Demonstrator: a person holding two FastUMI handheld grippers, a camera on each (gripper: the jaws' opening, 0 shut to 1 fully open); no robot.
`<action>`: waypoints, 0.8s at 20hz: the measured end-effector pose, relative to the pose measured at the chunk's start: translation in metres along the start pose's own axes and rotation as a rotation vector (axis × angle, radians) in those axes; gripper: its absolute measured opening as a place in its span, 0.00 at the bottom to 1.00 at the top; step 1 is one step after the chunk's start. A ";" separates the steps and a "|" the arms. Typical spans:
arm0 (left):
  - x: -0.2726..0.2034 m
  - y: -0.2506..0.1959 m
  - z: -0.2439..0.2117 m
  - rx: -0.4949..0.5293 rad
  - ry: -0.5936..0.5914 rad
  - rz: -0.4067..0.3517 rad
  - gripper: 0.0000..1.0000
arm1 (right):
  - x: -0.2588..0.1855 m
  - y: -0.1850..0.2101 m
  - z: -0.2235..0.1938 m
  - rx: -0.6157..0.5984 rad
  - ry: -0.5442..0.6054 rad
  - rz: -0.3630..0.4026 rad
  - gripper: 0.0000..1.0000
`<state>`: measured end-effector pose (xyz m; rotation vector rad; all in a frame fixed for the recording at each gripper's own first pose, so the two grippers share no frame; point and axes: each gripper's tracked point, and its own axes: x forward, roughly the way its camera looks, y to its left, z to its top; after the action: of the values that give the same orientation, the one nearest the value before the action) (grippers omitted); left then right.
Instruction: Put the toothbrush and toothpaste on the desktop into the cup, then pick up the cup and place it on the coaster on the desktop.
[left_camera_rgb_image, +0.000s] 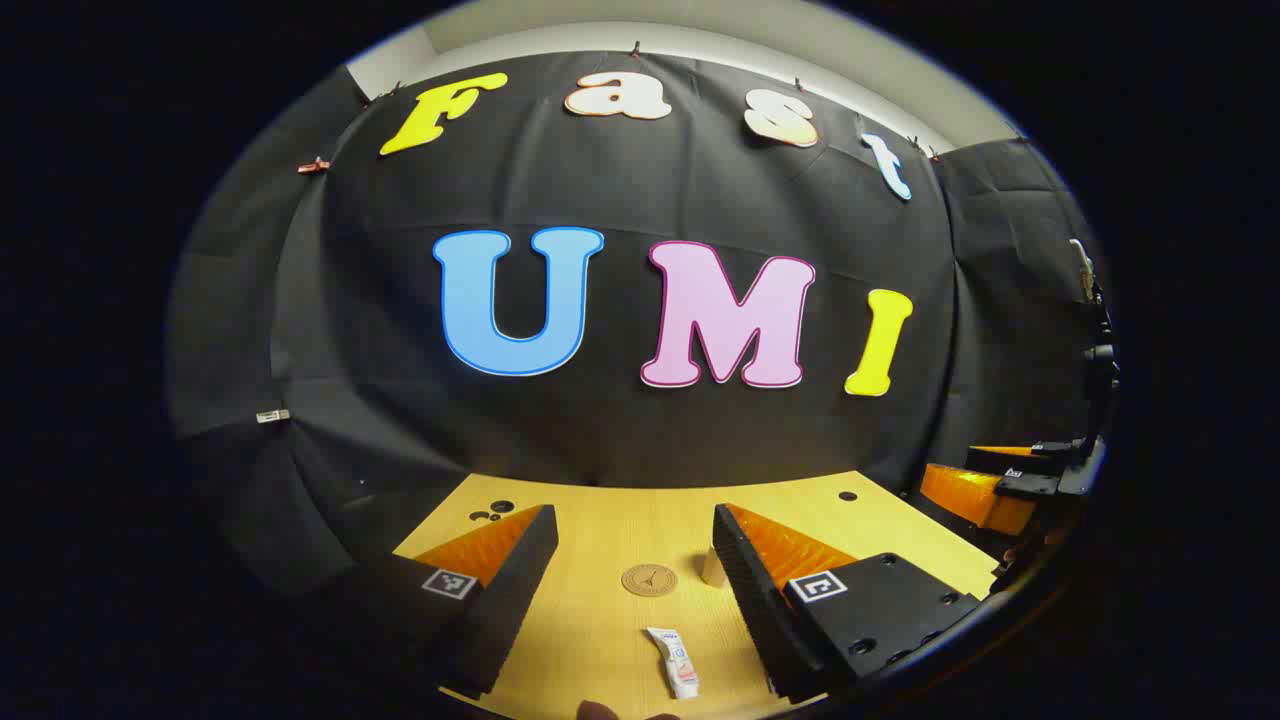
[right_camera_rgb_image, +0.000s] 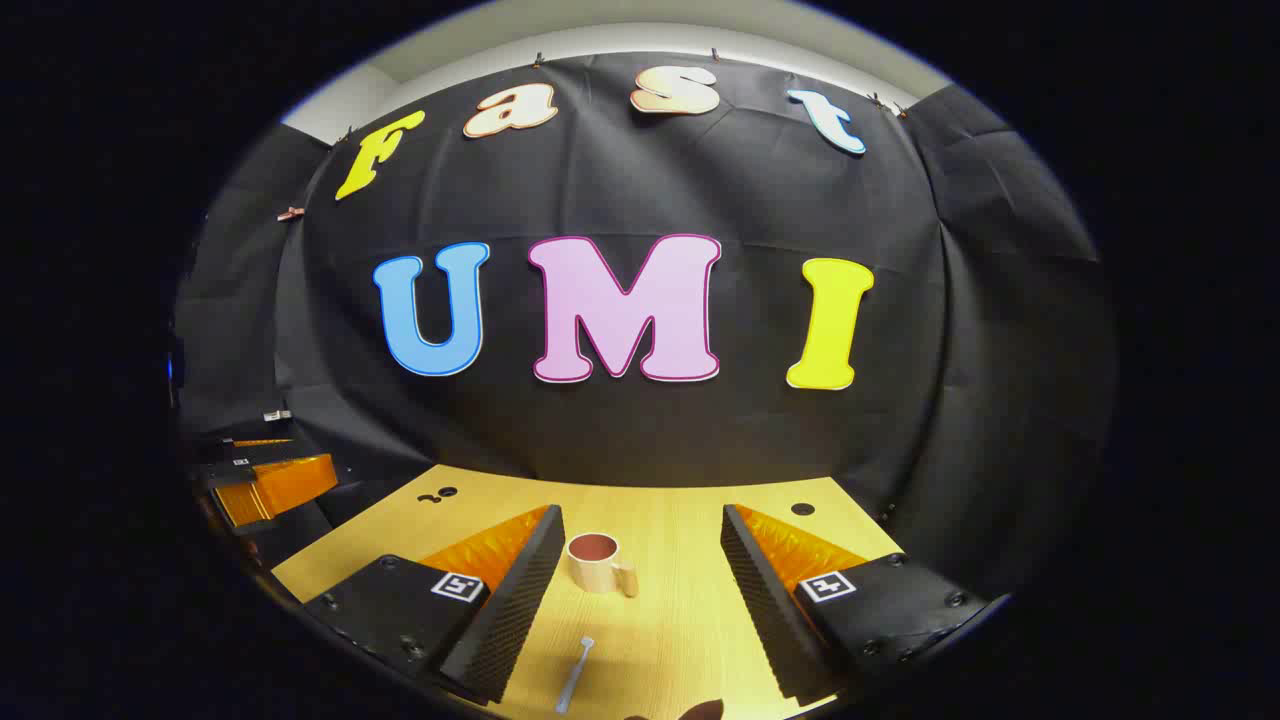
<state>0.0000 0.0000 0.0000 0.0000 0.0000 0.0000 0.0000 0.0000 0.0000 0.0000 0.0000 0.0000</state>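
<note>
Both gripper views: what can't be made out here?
- Cup, left gripper view: mostly hidden behind that gripper's finger.
- Toothbrush, right gripper view: its near end is cut off by the bottom edge; bristles too small.
- Toothpaste, left gripper view: label too small.
- Coaster: emblem too small.

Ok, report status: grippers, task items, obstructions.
Left gripper open, empty. Right gripper open, empty. Toothpaste, toothbrush flat on desktop; cup upright, empty; coaster bare. Nothing in the way.

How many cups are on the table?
1. The cup stands on the wooden table, beyond the toothbrush, between the right gripper's open jaws. Others may be hidden.
</note>
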 end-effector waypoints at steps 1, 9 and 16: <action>0.001 -0.002 0.000 0.004 0.003 -0.002 0.97 | 0.001 -0.001 0.000 -0.003 0.001 0.001 0.97; 0.008 -0.006 -0.004 0.023 0.022 -0.005 0.97 | 0.008 -0.002 -0.003 -0.006 0.011 0.002 0.98; 0.016 -0.008 -0.013 0.016 0.046 -0.007 0.97 | 0.011 -0.002 -0.007 -0.024 0.021 0.003 0.97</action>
<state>0.0160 -0.0075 -0.0127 0.0161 0.0455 -0.0072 0.0107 -0.0018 -0.0068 -0.0243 0.0208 0.0034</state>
